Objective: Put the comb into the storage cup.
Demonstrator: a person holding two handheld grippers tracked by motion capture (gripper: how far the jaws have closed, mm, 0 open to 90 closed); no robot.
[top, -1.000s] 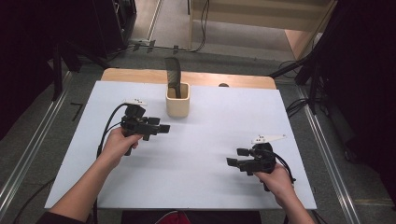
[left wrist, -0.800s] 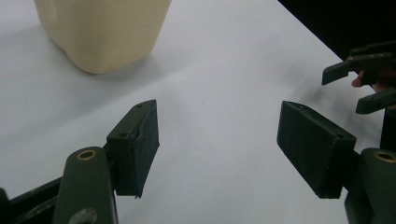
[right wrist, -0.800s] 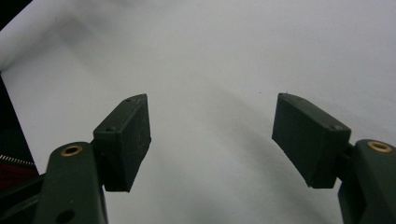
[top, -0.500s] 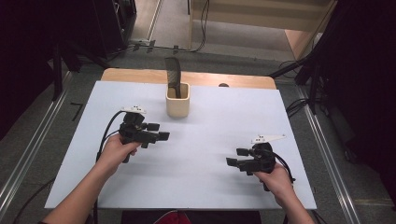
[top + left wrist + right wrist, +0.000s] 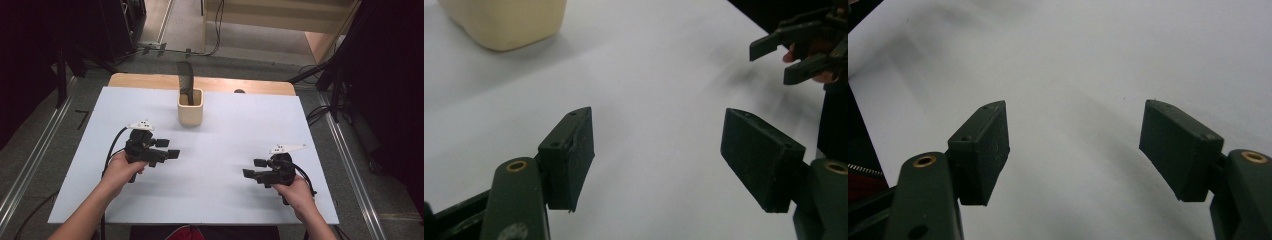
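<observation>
A cream square holder (image 5: 190,107) stands at the back middle of the white table top (image 5: 225,130), with a dark flat-bladed tool (image 5: 185,80) upright in it. My left gripper (image 5: 171,149) hovers at the left middle, jaws pointing right, open and empty. In the left gripper view, the left gripper (image 5: 656,150) has bare table between its pads and the holder (image 5: 506,20) is at the upper left. My right gripper (image 5: 252,168) is low at the front right, pointing left, open and empty. The right gripper view has the right gripper (image 5: 1075,147) over plain white surface.
A wooden strip (image 5: 150,80) runs along the table's far edge. Metal rails (image 5: 30,165) flank the table on both sides, with cables on the floor behind. In the left gripper view the right gripper's jaws (image 5: 804,50) appear at the upper right.
My left gripper has drifted toward the front of the table, away from the holder, with its jaws unchanged. The right gripper has stayed put.
</observation>
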